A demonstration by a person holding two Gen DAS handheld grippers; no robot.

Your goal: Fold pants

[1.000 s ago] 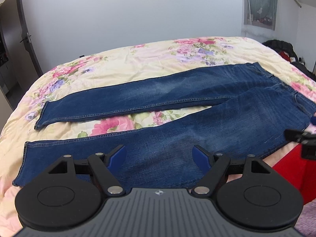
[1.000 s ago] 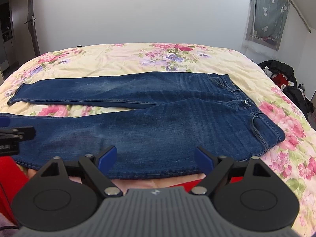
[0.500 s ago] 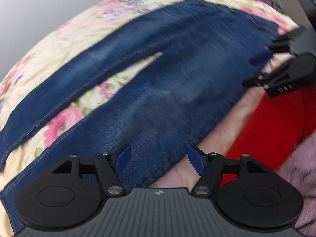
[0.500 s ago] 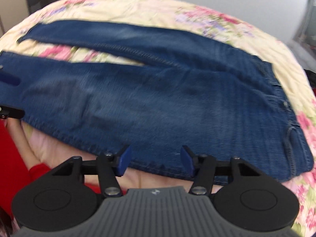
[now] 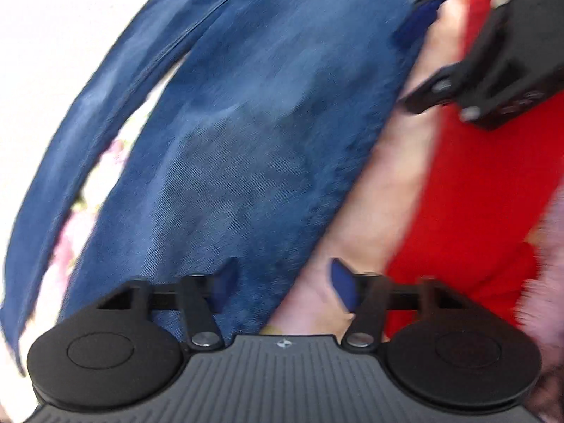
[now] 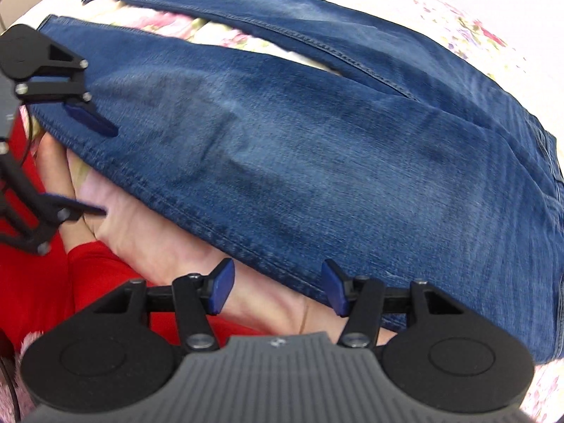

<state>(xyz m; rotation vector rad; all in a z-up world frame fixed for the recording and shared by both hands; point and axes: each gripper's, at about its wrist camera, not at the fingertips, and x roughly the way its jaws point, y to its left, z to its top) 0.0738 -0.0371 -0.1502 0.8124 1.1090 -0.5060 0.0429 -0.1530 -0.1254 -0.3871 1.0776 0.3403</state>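
Observation:
Blue jeans (image 6: 317,148) lie flat on a floral bedspread, legs spread apart, waistband at the right in the right wrist view. They fill the left wrist view (image 5: 229,134), which is blurred. My left gripper (image 5: 282,285) is open, straddling the near side seam of the near leg. It shows at the left of the right wrist view (image 6: 95,162), open at that same edge. My right gripper (image 6: 276,287) is open, its fingers either side of the near seam by the thigh. It shows at the top right of the left wrist view (image 5: 419,17).
The floral bedspread (image 6: 476,17) lies under and beyond the jeans. A pale pink sheet (image 6: 169,243) and a red cloth (image 5: 476,194) run along the near bed edge, just below the jeans' seam.
Both grippers have dropped down and forward from a high view over the bed to the near edge of the jeans. The jaws of both stay open. The jeans have not moved.

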